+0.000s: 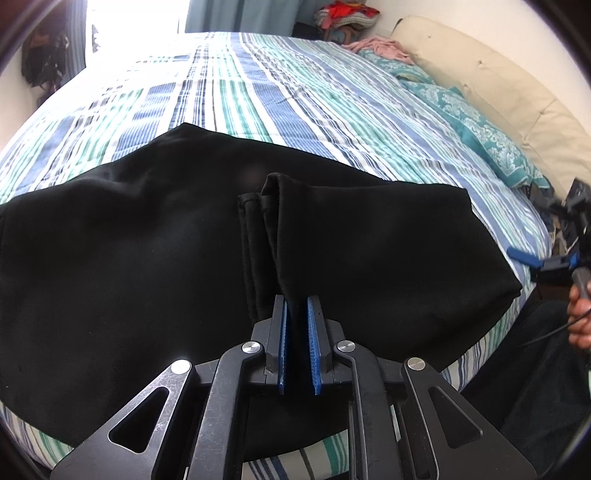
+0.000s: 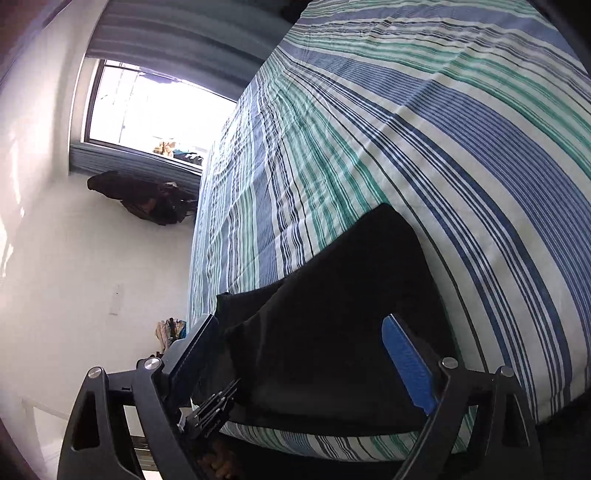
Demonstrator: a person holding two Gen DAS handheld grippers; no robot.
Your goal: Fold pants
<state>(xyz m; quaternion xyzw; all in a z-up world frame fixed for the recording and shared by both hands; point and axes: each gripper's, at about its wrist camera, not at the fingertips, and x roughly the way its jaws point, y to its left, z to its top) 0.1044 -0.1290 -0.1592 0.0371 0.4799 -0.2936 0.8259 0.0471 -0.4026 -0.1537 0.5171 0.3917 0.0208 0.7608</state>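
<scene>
Black pants (image 1: 147, 258) lie folded on a striped bedspread (image 1: 295, 92) near the bed's front edge. My left gripper (image 1: 297, 306) is shut on a bunched fold of the pants, holding the hem ends up over the folded stack. My right gripper (image 2: 299, 336) is open, rolled sideways, its blue pads on either side of the pants' edge (image 2: 332, 295) without clamping it. The right gripper also shows in the left wrist view (image 1: 543, 262) at the far right, beyond the pants' right end, in a hand.
A cream headboard (image 1: 498, 81) and teal patterned pillow (image 1: 480, 133) are at the right. A pile of clothes (image 1: 347, 14) sits beyond the bed. A window (image 2: 147, 107) and dark bag (image 2: 147, 199) stand by the wall. The bed edge (image 2: 332, 443) is close below.
</scene>
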